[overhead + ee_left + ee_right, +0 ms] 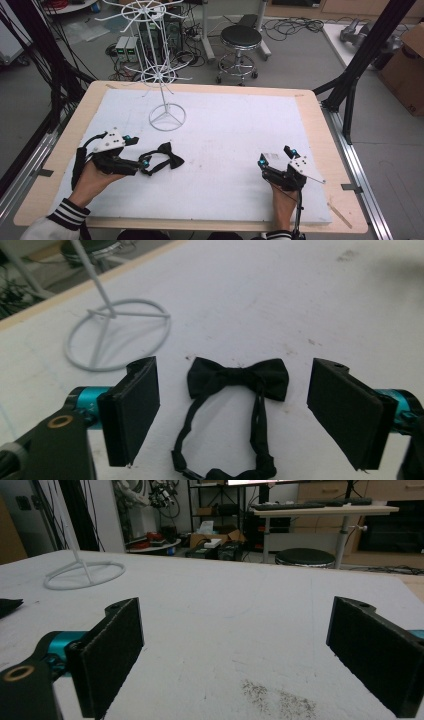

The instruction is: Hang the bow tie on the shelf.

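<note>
A black bow tie (170, 156) with its neck strap looped lies on the white mat, left of centre. My left gripper (138, 152) is open just to its left, and in the left gripper view the bow tie (239, 377) lies between and beyond the two wide-apart pads (131, 405). A white wire display stand (161, 75) rises behind it, its round base (118, 333) on the mat. My right gripper (276, 156) rests open at the right side of the mat, its pads (111, 652) far apart with nothing between them.
The mat covers a wooden table (320, 130). A black stool (240, 45), cables and power boxes stand on the floor beyond the far edge. Black frame posts (365, 55) flank the right side. A cardboard box (407, 65) sits at far right.
</note>
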### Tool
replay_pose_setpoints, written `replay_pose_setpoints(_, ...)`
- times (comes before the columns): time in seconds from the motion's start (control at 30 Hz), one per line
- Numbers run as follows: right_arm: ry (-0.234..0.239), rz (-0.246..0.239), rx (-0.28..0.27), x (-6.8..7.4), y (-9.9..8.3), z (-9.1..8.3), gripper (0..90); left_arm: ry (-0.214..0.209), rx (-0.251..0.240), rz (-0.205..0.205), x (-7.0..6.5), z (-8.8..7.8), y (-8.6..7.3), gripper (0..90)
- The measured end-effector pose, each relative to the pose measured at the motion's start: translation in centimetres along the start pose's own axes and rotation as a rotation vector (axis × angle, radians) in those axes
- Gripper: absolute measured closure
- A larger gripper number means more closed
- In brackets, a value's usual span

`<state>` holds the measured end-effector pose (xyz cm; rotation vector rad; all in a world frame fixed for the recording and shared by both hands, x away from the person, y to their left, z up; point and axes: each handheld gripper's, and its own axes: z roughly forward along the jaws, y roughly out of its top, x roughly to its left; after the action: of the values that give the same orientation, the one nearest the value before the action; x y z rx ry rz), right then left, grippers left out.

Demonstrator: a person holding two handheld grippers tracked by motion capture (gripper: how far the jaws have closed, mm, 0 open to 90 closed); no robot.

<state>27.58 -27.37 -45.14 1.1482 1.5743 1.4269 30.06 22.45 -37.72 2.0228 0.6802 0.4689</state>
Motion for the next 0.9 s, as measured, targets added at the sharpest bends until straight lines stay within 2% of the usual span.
replay_pose_setpoints(0.13,0.000,0.005,0.003,0.0,0.0,0.0,7.1,-0.050,0.071,0.037,-0.4,1.3,0.3,26.2)
replay_pose_setpoints(0.17,0.000,0.005,0.003,0.0,0.0,0.0,7.1,-0.050,0.071,0.037,-0.4,1.3,0.3,26.2)
replay_pose_setpoints(0.2,0.000,0.004,0.002,0.0,0.0,0.0,7.2,-0.076,0.106,0.044,-0.5,1.9,0.4,26.2)
replay_pose_setpoints(0.23,0.001,0.004,0.001,0.0,0.0,0.0,7.1,-0.076,0.106,0.044,-0.5,1.9,0.4,26.2)
replay_pose_setpoints(0.3,-0.001,0.005,0.001,0.0,0.0,0.0,7.2,-0.090,0.150,0.042,-0.6,2.7,0.5,26.4)
replay_pose_setpoints(0.4,0.001,-0.003,-0.001,0.0,0.0,0.0,7.1,-0.101,0.174,0.036,-0.6,3.1,0.6,27.6)
replay_pose_setpoints(0.43,0.000,-0.004,-0.001,0.0,0.0,0.0,7.1,-0.108,0.204,0.031,-0.6,3.6,0.7,27.8)
replay_pose_setpoints(0.5,-0.001,-0.005,-0.003,0.0,0.0,0.0,7.1,-0.111,0.218,0.029,-0.6,3.8,0.7,28.2)
replay_pose_setpoints(0.57,0.001,-0.005,0.000,0.0,0.0,0.0,7.1,-0.121,0.257,0.041,-0.6,4.4,0.9,28.4)
replay_pose_setpoints(0.63,0.002,-0.004,-0.002,0.0,0.0,0.0,7.1,-0.127,0.263,0.039,-0.7,4.6,0.9,28.8)
replay_pose_setpoints(0.67,0.002,-0.003,-0.002,0.0,0.0,0.0,7.1,-0.136,0.284,0.033,-0.7,5.1,0.9,29.3)
replay_pose_setpoints(0.7,0.002,-0.002,-0.002,0.0,0.0,0.0,7.1,-0.140,0.305,0.035,-0.7,5.3,1.0,30.6)
replay_pose_setpoints(0.73,0.001,0.001,0.000,0.0,0.0,0.0,7.1,-0.142,0.336,0.064,-0.7,5.5,1.0,31.3)
replay_pose_setpoints(0.9,0.002,-0.005,-0.002,0.0,0.0,0.0,7.1,-0.154,0.375,0.067,-1.1,6.4,1.2,35.2)
